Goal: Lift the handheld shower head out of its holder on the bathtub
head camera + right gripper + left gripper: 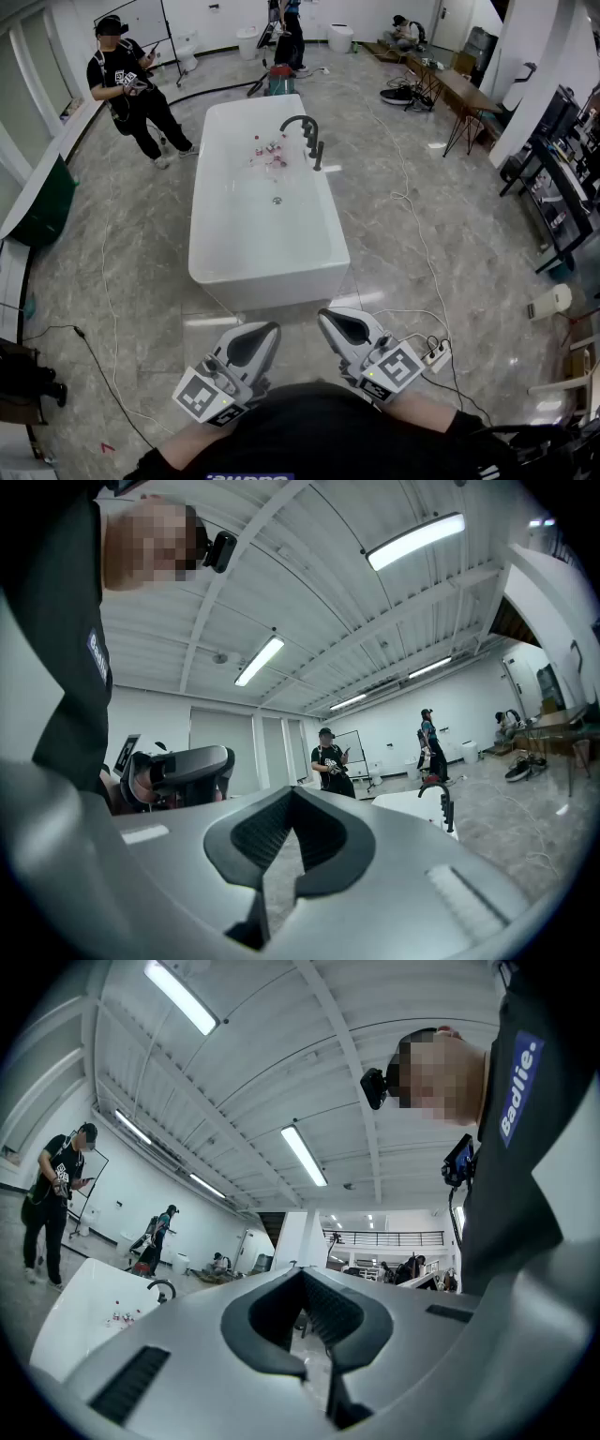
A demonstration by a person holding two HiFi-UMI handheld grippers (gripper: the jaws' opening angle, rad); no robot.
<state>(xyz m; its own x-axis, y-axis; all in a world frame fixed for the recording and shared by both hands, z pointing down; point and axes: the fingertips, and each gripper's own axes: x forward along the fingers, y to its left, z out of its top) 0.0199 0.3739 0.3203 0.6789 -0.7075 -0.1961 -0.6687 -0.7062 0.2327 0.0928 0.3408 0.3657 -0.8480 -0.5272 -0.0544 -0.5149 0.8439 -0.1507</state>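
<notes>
Left gripper (266, 333) and right gripper (330, 320) are idling with jaws together, empty, well short of bathtub (214, 255). Shower head (319, 156) is sitting at its right rim; approaching closed risks knocking it.

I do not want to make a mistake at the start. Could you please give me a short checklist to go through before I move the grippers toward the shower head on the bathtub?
1. Left gripper empty, jaws together: ok.
2. Right gripper empty, jaws together: ok.
3. Grippers close to the black faucet on the bathtub: not ok, both are held back at the body.
4. Shower head seated beside the faucet: cannot tell, too small.
5. Floor on the tub's right side free: not ok, a white cable lies there.
</notes>
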